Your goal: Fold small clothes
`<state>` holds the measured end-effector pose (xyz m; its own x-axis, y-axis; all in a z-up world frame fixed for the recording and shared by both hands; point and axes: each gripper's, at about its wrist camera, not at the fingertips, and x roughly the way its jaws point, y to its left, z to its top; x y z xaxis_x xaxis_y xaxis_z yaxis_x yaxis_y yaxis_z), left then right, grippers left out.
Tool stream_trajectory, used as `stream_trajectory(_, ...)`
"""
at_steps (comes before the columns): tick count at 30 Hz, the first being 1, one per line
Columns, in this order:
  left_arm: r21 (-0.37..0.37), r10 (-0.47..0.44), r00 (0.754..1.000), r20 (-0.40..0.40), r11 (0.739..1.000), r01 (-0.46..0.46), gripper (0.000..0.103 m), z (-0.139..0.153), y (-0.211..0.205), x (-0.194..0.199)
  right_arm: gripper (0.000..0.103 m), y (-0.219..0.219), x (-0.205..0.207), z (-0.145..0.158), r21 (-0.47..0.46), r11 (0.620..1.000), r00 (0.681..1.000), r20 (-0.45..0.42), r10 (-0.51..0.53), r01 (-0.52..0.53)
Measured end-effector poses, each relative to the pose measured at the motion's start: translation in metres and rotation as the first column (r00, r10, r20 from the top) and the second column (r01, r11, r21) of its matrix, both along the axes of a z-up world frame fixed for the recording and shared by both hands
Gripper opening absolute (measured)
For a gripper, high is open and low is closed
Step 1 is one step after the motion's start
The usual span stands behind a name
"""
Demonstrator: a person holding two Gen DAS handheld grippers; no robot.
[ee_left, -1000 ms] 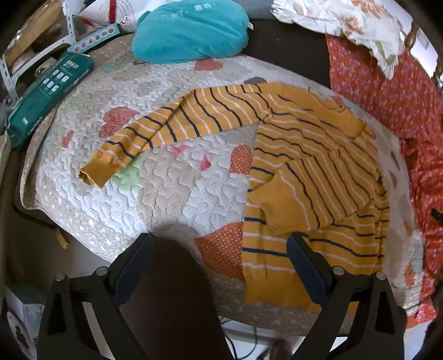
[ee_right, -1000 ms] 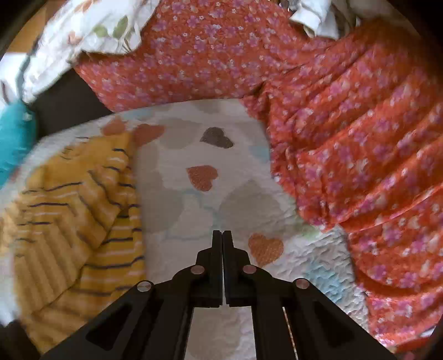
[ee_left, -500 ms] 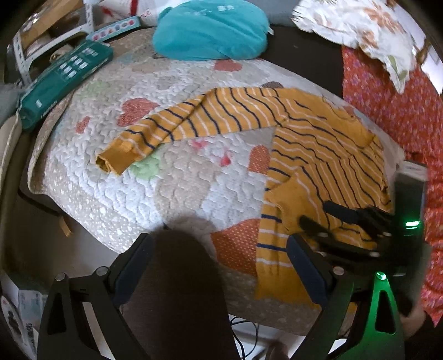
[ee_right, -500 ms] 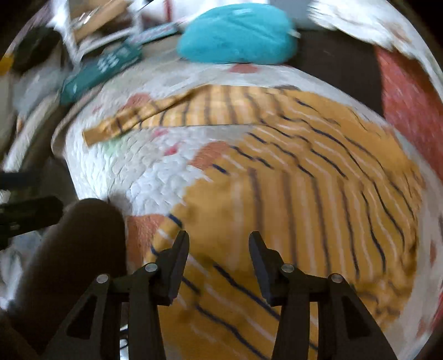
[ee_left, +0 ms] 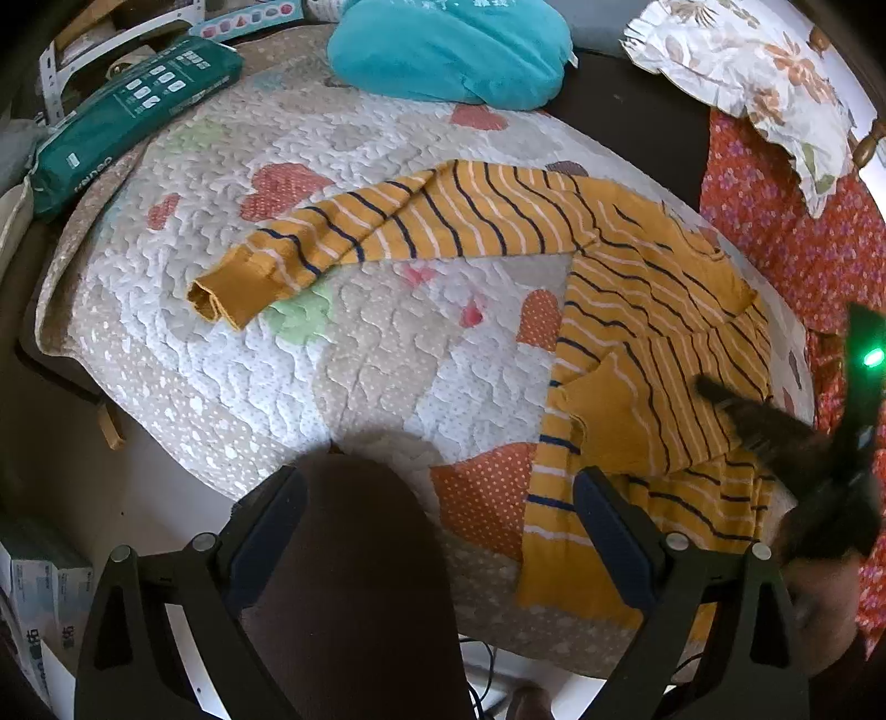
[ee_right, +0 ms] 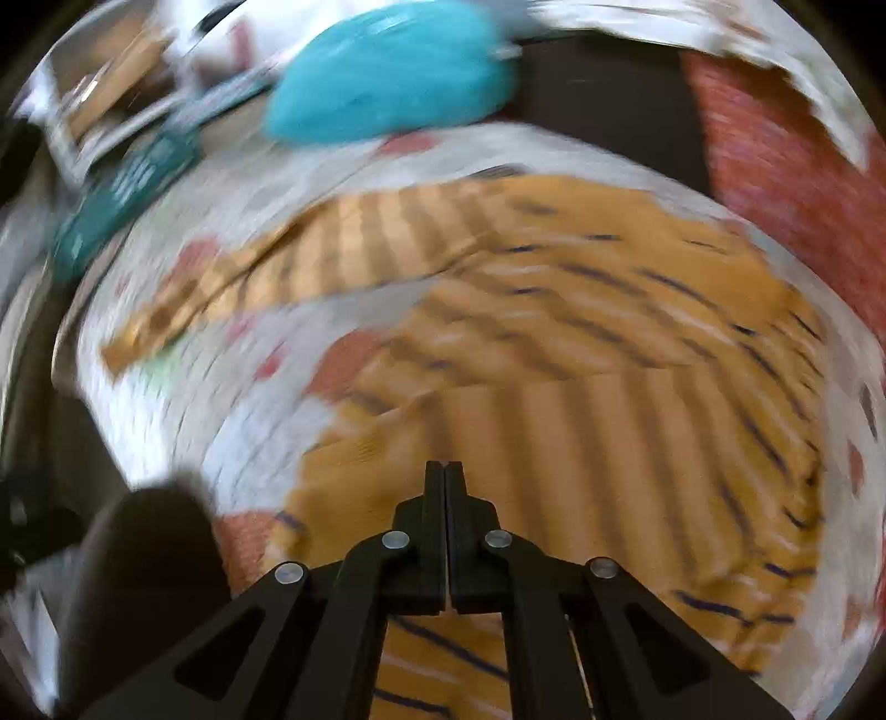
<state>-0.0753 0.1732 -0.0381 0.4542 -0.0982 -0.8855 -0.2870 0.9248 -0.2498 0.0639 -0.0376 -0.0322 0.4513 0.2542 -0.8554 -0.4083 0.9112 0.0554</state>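
Over the near edge of the quilt [ee_left: 232, 387], left gripper [ee_left: 437, 531] tilted steeply down, jaws wide and empty, right gripper [ee_right: 444, 471] pinched together above the striped yellow sweater [ee_left: 653, 310], holding nothing.

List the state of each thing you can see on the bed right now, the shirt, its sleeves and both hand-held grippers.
Shirt: lying flat on the quilt, partly folded.
Left sleeve: stretched out straight, unfolded.
Right sleeve: folded across the body.
Left hand-held gripper: open, empty, above the quilt's near edge.
Right hand-held gripper: shut, empty, over the folded sleeve.
Teal pillow: lying at the far edge.
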Motion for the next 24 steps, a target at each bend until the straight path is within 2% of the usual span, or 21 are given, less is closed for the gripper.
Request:
stream_trajectory(2, 0.003, -0.012, 1.0, -0.003, 1.0, 0.012, 0.097, -0.001, -0.004, 0.0, 0.0, -0.033, 0.007, 0.009, 0.007, 0.995, 0.995, 0.02, -0.099, 0.098)
stream_trajectory(4, 0.006, -0.019, 1.0, -0.008, 1.0, 0.019, 0.097, -0.003, -0.008, 0.001, 0.001, -0.063, 0.011, 0.013, -0.035, 0.984, 0.985, 0.04, -0.17, 0.172)
stream_trajectory(6, 0.02, -0.027, 1.0, -0.015, 0.999, 0.027, 0.097, -0.006, -0.013, 0.003, 0.004, -0.079, 0.006, 0.019, 0.017, 0.988, 0.988, 0.02, -0.156, 0.155)
stream_trajectory(7, 0.025, -0.03, 0.999, -0.02, 0.999, 0.03, 0.097, -0.007, -0.015, 0.003, 0.004, -0.078, -0.002, 0.02, 0.06, 0.992, 0.994, 0.001, -0.108, 0.108)
stream_trajectory(8, 0.024, -0.031, 0.999, -0.025, 0.999, 0.031, 0.097, -0.008, -0.016, 0.003, 0.01, -0.07, -0.008, 0.019, 0.065, 0.996, 0.998, -0.002, -0.059, 0.059)
stream_trajectory(9, 0.023, -0.031, 0.999, -0.026, 0.999, 0.032, 0.097, -0.008, -0.017, 0.002, 0.029, -0.059, -0.015, 0.016, 0.053, 0.999, 1.0, 0.0, -0.005, 0.005)
stream_trajectory(11, 0.032, -0.037, 0.999, -0.023, 0.999, 0.037, 0.097, -0.006, -0.019, 0.0, 0.046, -0.029, -0.034, 0.004, 0.007, 0.994, 0.994, 0.014, 0.11, -0.11)
stream_trajectory(14, 0.05, -0.022, 1.0, -0.017, 0.998, 0.023, 0.097, -0.004, -0.013, -0.004, 0.046, 0.015, -0.059, -0.018, -0.092, 0.963, 0.966, 0.031, 0.258, -0.254)
stream_trajectory(16, 0.037, 0.002, 1.0, -0.016, 0.999, -0.001, 0.097, -0.004, -0.004, -0.006, 0.046, 0.036, -0.069, -0.031, -0.168, 0.937, 0.946, 0.053, 0.32, -0.308)
stream_trajectory(18, 0.027, 0.022, 1.0, -0.013, 0.999, -0.022, 0.097, -0.003, 0.003, -0.006, 0.046, 0.053, -0.08, -0.046, -0.29, 0.892, 0.917, 0.093, 0.387, -0.347)
stream_trajectory(20, 0.015, 0.035, 0.999, -0.012, 0.999, -0.035, 0.097, -0.004, 0.009, -0.005, 0.046, 0.057, -0.087, -0.054, -0.35, 0.863, 0.902, 0.098, 0.421, -0.365)
stream_trajectory(22, 0.005, 0.043, 0.999, -0.016, 0.999, -0.043, 0.097, -0.008, 0.013, -0.005, 0.046, 0.055, -0.093, -0.054, -0.368, 0.855, 0.895, 0.115, 0.431, -0.365)
stream_trajectory(24, -0.006, 0.047, 0.999, -0.025, 0.999, -0.047, 0.097, -0.012, 0.015, -0.003, 0.046, 0.056, -0.096, -0.059, -0.438, 0.835, 0.887, 0.154, 0.436, -0.334)
